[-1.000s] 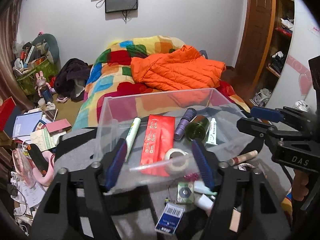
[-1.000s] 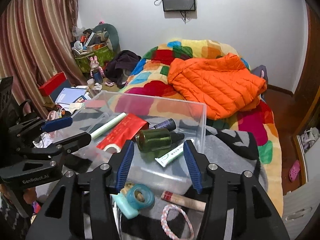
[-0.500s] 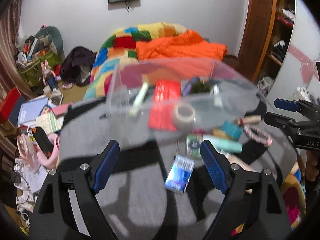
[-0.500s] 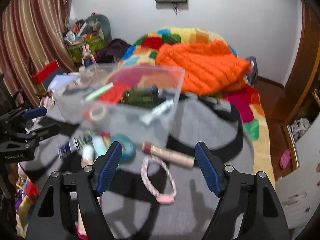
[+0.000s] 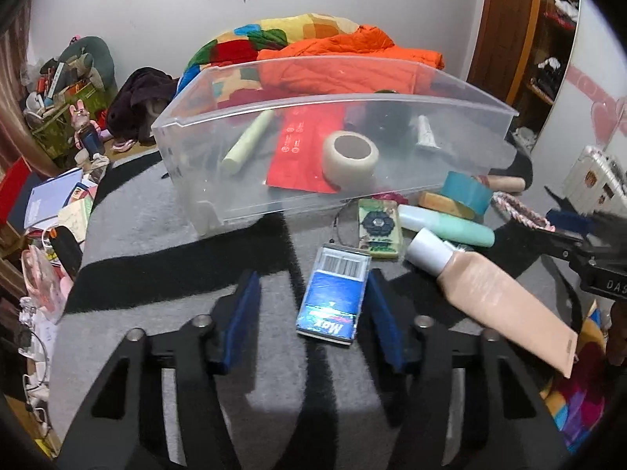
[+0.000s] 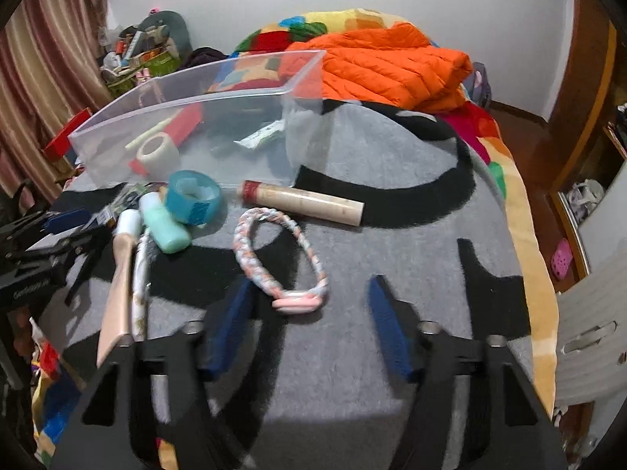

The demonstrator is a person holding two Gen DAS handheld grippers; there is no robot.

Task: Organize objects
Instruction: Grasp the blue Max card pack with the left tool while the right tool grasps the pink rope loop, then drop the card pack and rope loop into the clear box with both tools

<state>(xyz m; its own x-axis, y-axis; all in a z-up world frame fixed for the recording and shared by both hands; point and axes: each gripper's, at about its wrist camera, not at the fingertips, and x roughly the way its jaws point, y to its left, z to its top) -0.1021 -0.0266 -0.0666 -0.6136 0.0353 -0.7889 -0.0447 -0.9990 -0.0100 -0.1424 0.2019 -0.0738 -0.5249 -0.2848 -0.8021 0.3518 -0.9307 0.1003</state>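
A clear plastic bin (image 5: 219, 196) (image 6: 117, 164) sits on a grey-and-black blanket and holds a white tape roll (image 5: 350, 155), a red packet (image 5: 301, 145), a pale green stick and tubes. My left gripper (image 5: 312, 305) is open, its fingers either side of a blue box (image 5: 333, 297) lying in front of the bin. My right gripper (image 6: 309, 309) is open just behind a braided loop (image 6: 274, 258). A teal tape roll (image 6: 192, 196), a mint bottle (image 6: 164, 223), a beige tube (image 5: 497, 305) and a tan cylinder (image 6: 301, 203) lie loose.
An orange jacket (image 6: 384, 66) lies on a colourful quilt behind the bin. A patterned card (image 5: 379, 229) lies by the blue box. Clutter, books and a basket stand at the left (image 5: 58, 196). A wooden door and shelves are at the right (image 5: 509, 39).
Both grippers pulled back from the bin and dropped low over the blanket. The left now straddles the blue box; the right sits behind the braided loop.
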